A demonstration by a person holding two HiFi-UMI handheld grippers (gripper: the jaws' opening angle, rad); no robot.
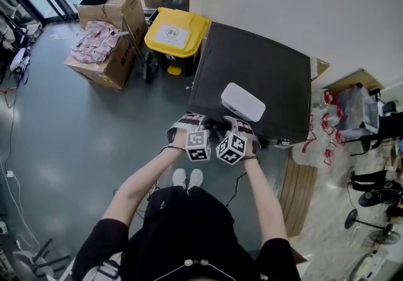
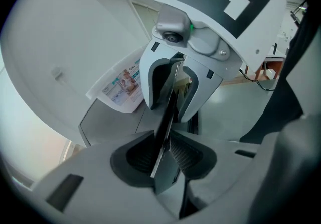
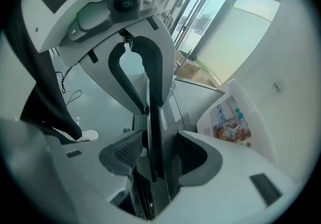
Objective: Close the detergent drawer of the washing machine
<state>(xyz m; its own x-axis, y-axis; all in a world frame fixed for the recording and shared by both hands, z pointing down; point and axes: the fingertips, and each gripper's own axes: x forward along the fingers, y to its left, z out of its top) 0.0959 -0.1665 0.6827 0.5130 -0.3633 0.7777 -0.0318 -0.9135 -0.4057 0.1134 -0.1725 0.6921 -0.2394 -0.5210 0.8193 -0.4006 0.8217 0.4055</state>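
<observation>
Nearest, the left gripper has its jaws only narrowly apart around the thin dark front of what I take for the detergent drawer. This sits at the left half of the washing machine's front edge, and no clamping shows. The right gripper gapes wide around the same front, holding nothing. With contact this loose, a push could slip off the thin edge, or skew the drawer until it jams. The head view hides the drawer under both grippers; only the gripper views show it.

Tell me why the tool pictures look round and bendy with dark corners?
Left gripper view: a fisheye lens bows everything and darkens the corners; the close grey plastic tool is soft. Right gripper view: same bending, plus the tall glass window glares pale. Head view: only mildly curved, evenly lit.
</observation>
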